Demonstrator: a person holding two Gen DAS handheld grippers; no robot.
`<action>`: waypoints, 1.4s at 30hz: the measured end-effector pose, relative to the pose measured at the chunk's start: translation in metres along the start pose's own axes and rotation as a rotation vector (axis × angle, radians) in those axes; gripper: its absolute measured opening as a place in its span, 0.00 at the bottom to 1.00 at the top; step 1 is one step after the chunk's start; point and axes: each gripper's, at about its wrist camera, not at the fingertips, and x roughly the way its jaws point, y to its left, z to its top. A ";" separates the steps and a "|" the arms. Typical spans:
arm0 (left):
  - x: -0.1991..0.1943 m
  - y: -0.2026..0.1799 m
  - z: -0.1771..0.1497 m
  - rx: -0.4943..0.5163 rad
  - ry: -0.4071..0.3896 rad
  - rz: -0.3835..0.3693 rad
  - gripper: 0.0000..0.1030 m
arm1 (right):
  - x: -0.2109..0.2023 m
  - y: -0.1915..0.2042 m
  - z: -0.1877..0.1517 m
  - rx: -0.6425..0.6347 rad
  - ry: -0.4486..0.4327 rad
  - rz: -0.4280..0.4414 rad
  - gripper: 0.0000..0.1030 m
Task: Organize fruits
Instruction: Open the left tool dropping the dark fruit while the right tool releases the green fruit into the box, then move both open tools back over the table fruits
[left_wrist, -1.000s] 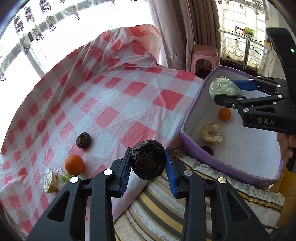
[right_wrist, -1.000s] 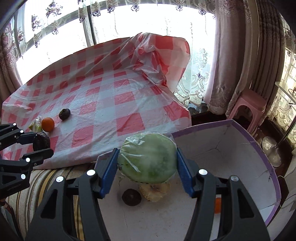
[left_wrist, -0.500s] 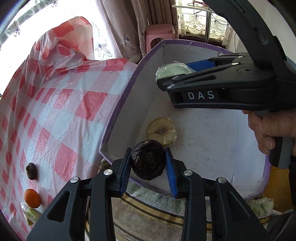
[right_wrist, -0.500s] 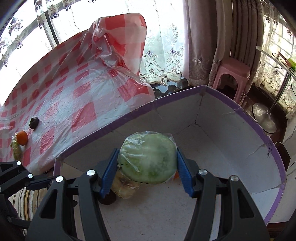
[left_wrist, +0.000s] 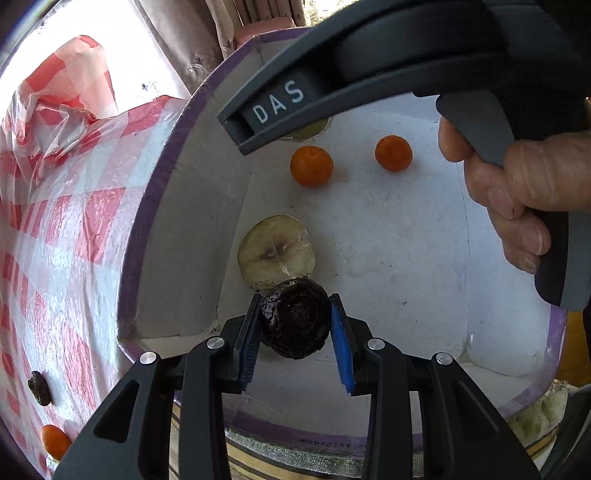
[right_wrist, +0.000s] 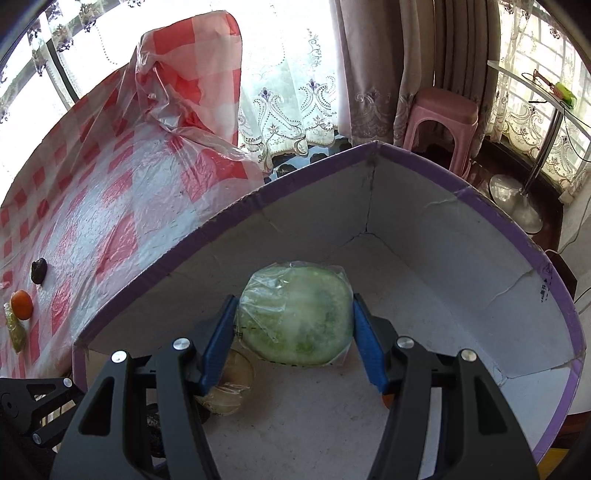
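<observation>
In the left wrist view my left gripper (left_wrist: 294, 306) is shut on a dark wrinkled fruit (left_wrist: 295, 326), low over the white floor of a purple-rimmed box (left_wrist: 147, 206). Just beyond it lies a pale cut fruit in clear wrap (left_wrist: 276, 253), and two oranges (left_wrist: 311, 165) sit further in. In the right wrist view my right gripper (right_wrist: 293, 301) is shut on a green melon piece in plastic wrap (right_wrist: 295, 314), held over the same box (right_wrist: 498, 218). The right gripper's black body and the hand (left_wrist: 509, 206) holding it cross the top of the left wrist view.
A red-checked plastic cloth (right_wrist: 110, 206) lies left of the box, with a dark fruit (right_wrist: 38, 270), an orange (right_wrist: 22, 304) and a wrapped greenish piece (right_wrist: 14, 332) on it. A pink stool (right_wrist: 443, 122) and curtains stand behind. A striped cushion (left_wrist: 303, 458) lies under the box's near edge.
Both grippers have moved from the cloth's edge to over the box and sunk lower, each still gripping its fruit. The left gripper has rolled and now points steeply down.
</observation>
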 end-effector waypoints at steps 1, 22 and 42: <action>0.002 0.000 0.000 -0.001 0.004 -0.006 0.34 | 0.001 0.000 0.000 0.004 0.003 -0.002 0.59; -0.014 0.003 -0.003 -0.009 -0.078 0.047 0.73 | -0.010 0.000 0.002 0.002 -0.059 -0.025 0.72; -0.112 0.069 -0.061 -0.167 -0.410 0.220 0.86 | -0.065 0.061 0.001 -0.128 -0.248 -0.050 0.88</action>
